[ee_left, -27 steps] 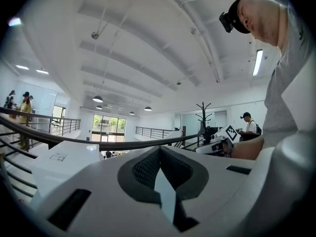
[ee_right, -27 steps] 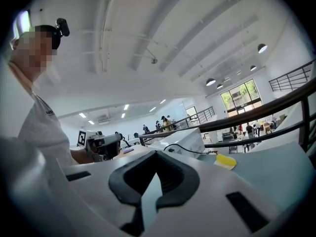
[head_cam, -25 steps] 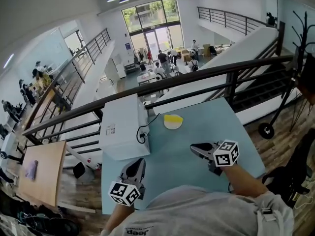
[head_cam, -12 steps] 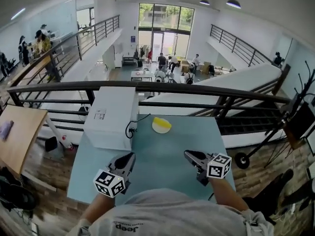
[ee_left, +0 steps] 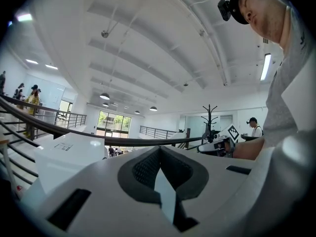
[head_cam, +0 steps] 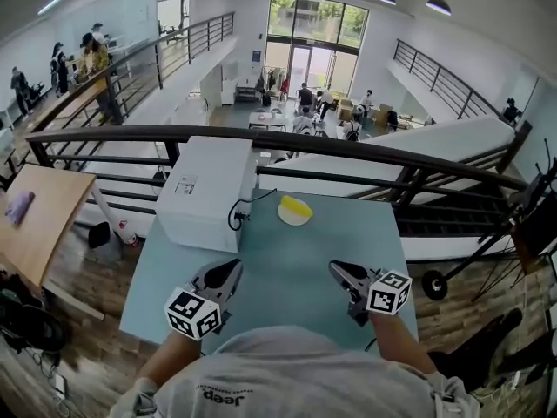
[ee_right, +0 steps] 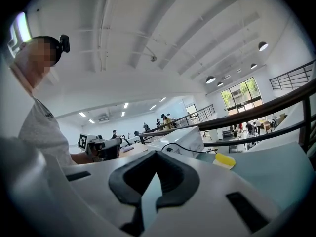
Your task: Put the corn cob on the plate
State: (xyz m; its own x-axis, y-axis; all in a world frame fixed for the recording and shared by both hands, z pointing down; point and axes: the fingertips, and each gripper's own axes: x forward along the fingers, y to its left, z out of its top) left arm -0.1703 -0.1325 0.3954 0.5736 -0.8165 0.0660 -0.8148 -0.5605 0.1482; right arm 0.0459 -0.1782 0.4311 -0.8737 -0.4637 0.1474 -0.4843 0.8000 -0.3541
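Two grippers low over a blue-green table [head_cam: 287, 264], one in each hand. Far left on the table, a big white box [head_cam: 209, 194], also at the left of the left gripper view. From its right side, a black cord [head_cam: 246, 207] in a loop. Next, the left gripper [head_cam: 233, 268], near the front edge of the table, tips toward the far side. Jaws pressed together, pad against pad, plain to see in its own view. Holds nothing. Past it, at the far middle of the table, a small white plate [head_cam: 288, 219], just to the right of the box and the cord. On the plate, the yellow corn cob [head_cam: 298, 205]. Lies on top of it, well apart from both grippers. Shows up again, very small, in the right gripper view, off to the right of the jaws. Then the right gripper [head_cam: 335, 268], beside the left one, with bare table between the two. Jaws squeezed together here too, with nothing pinched. Behind the table, a dark rail [head_cam: 365, 151] from one side to the other.
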